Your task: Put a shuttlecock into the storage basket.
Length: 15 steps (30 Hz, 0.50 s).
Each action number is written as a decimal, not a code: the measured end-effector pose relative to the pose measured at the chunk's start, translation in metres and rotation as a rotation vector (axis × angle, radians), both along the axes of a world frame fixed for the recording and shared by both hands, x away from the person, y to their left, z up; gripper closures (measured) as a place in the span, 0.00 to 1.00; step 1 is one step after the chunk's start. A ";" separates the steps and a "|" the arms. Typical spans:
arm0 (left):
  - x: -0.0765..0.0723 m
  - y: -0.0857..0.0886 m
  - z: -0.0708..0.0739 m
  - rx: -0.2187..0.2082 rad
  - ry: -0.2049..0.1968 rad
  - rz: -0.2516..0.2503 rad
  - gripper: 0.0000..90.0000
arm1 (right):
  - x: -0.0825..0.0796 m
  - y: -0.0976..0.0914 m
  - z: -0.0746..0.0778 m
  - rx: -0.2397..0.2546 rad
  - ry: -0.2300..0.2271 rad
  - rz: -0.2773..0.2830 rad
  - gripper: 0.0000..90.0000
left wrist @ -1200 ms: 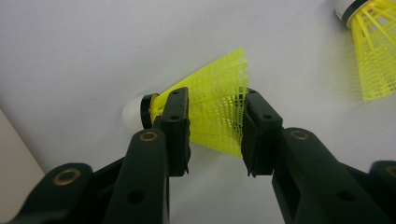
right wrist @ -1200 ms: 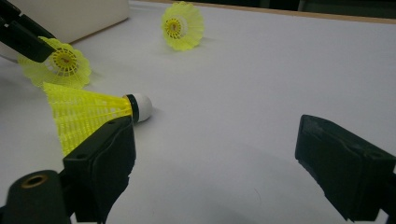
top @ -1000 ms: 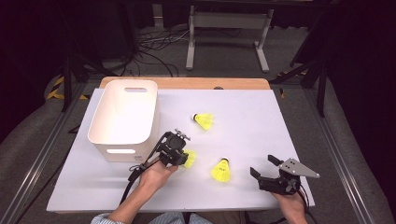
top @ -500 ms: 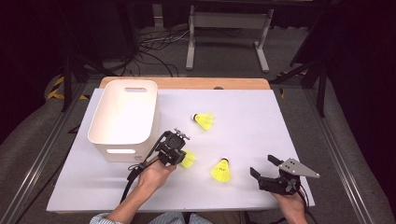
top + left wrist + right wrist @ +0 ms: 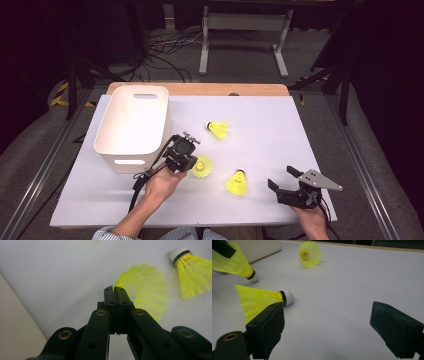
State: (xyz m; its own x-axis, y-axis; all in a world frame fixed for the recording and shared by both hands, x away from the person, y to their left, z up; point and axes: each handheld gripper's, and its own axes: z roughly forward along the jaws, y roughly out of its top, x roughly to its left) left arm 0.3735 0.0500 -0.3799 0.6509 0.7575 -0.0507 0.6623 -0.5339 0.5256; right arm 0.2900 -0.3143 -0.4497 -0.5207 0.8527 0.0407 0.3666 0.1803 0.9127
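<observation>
High view first: your left gripper (image 5: 192, 161) sits near the middle of the white surface (image 5: 310, 130), just off the front right corner of the white bin (image 5: 134, 122), and it's clamped on the skirt of a yellow shuttlecock (image 5: 201, 165). Left gripper view confirms it, jaws pressed together with the mesh edge of that held shuttlecock (image 5: 147, 297) pinched at the tips; they've just been closing on it. A second shuttlecock (image 5: 237, 182) lies on the surface at about 4 o'clock from the held one, close by but apart. A third shuttlecock (image 5: 219, 129) lies at roughly 1 o'clock from your left gripper, cork pointing toward the bin.

Your right gripper (image 5: 284, 181) rests low at the surface's front right, jaws wide apart, nothing between them. Right gripper view shows the second shuttlecock (image 5: 259, 300) just past its left jaw, cork pointing toward 3 o'clock, not touching it as far as you can tell.
</observation>
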 end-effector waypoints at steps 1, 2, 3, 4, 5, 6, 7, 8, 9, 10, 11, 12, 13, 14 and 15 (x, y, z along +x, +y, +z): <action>0.000 0.000 0.001 0.000 -0.002 -0.002 1.00 | 0.000 0.000 0.000 0.000 0.000 0.000 0.14; 0.000 0.000 0.002 0.000 -0.001 -0.002 1.00 | 0.000 0.000 0.000 0.000 0.000 0.000 0.14; 0.000 0.000 0.002 0.000 -0.005 -0.003 1.00 | 0.000 0.000 0.000 0.000 0.000 0.001 0.14; 0.000 0.000 0.003 -0.006 -0.007 -0.001 1.00 | 0.000 0.000 0.000 0.001 0.000 0.001 0.14; 0.000 0.000 0.005 -0.008 -0.006 -0.002 1.00 | 0.000 0.000 0.000 0.000 0.000 0.001 0.14; 0.001 0.000 0.006 -0.012 -0.011 -0.003 1.00 | 0.000 0.000 0.000 0.001 0.000 0.001 0.14; 0.001 0.001 0.007 -0.014 -0.012 -0.004 1.00 | 0.000 0.000 0.000 0.001 0.000 0.001 0.14; 0.001 0.001 0.008 -0.017 -0.014 -0.003 1.00 | 0.000 0.000 0.000 0.001 0.000 0.001 0.14; 0.001 0.001 0.009 -0.022 -0.013 -0.004 1.00 | 0.000 0.000 0.000 0.001 0.000 0.002 0.14; 0.001 0.001 0.011 -0.022 -0.017 -0.006 1.00 | 0.000 0.000 0.000 0.001 -0.001 0.002 0.14; 0.001 0.001 0.012 -0.026 -0.016 -0.007 1.00 | 0.000 0.000 0.000 0.002 -0.001 0.002 0.14; 0.001 0.001 0.013 -0.031 -0.016 -0.007 1.00 | 0.000 0.000 0.000 0.001 -0.001 0.001 0.14; 0.001 0.002 0.014 -0.036 -0.015 -0.006 1.00 | 0.000 0.000 0.000 0.002 -0.002 0.000 0.14; 0.002 0.002 0.015 -0.038 -0.013 -0.007 1.00 | 0.000 0.000 0.000 0.004 -0.001 -0.001 0.14; 0.002 0.003 0.016 -0.038 -0.015 -0.008 1.00 | 0.000 0.000 0.000 0.005 -0.001 -0.001 0.14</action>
